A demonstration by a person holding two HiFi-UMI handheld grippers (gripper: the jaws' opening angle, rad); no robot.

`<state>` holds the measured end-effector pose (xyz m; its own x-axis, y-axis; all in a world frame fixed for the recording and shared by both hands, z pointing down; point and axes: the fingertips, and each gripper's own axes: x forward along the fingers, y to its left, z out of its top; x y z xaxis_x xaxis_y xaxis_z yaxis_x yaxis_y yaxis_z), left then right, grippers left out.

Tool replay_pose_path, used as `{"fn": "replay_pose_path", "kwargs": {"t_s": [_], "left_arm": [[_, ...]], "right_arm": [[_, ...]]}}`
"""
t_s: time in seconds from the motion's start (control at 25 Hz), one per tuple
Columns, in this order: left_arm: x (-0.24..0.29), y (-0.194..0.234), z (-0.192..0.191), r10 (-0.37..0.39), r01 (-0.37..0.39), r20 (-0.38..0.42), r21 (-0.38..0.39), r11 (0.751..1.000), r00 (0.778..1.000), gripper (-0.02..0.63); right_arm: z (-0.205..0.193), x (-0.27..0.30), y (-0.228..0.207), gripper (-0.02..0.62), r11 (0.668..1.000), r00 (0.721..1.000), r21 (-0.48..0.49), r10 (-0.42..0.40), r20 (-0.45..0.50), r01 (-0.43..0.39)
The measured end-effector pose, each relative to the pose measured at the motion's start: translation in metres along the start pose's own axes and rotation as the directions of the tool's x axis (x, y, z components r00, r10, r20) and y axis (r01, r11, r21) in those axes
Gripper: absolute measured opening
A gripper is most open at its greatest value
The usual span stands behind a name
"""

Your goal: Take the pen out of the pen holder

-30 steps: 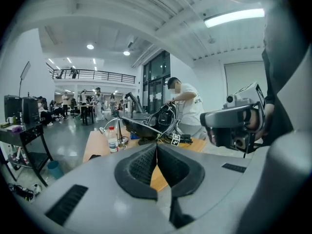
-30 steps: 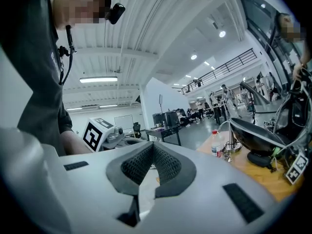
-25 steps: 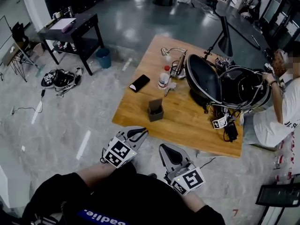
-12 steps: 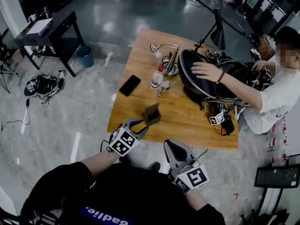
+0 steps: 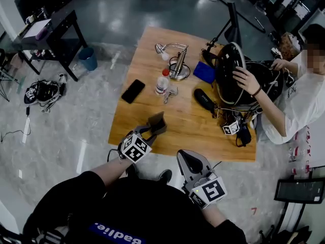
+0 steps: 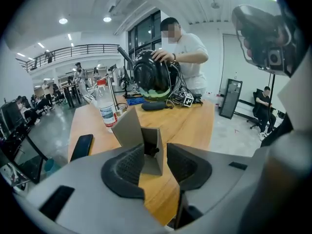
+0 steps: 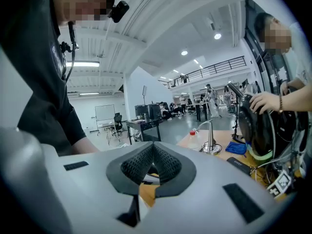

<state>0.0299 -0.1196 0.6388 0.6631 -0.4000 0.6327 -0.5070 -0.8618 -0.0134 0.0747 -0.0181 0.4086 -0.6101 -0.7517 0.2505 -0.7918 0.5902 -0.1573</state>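
Note:
The grey pen holder stands near the front edge of the wooden table. My left gripper points down at it from the near side, with its marker cube just behind. In the left gripper view its jaws are opening. The pen holder sits right at the left gripper's tips, partly in the gap, and the pads do not press on it. Something small and dark shows inside the holder's mouth; I cannot tell if it is the pen. My right gripper hangs off the table's front edge, shut and empty.
A black phone, a bottle, a metal lamp, a blue cloth and a black case lie further back. A person at the right holds a round black shell among cables. A black side table stands far left.
My left gripper has dropped forward to the pen holder and its jaws have gone from shut to open. The person at the right has tipped the black shell upright. The right gripper barely moved.

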Motion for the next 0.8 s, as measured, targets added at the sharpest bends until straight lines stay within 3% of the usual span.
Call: {"fn": "replay_pose_path", "kwargs": {"t_s": [0.24,0.36,0.8], "left_arm": [[-0.005,0.004,-0.010,0.024,-0.024,-0.026,-0.010,1.000,0.999,0.130],[-0.008,0.005,-0.013,0.031,-0.031,-0.039,-0.012,0.999,0.999,0.069],[-0.023,0.016,0.000,0.050,-0.050,0.001,0.015,0.999,0.999,0.064]], "right_arm": [[-0.002,-0.002,0.003,0.006,1.000,1.000,-0.004,0.010,0.001,-0.010],[-0.004,-0.003,0.002,0.006,1.000,1.000,0.005,0.005,-0.007,-0.005],[-0.007,0.009,-0.003,0.006,1.000,1.000,0.009,0.021,0.018,-0.021]]}}
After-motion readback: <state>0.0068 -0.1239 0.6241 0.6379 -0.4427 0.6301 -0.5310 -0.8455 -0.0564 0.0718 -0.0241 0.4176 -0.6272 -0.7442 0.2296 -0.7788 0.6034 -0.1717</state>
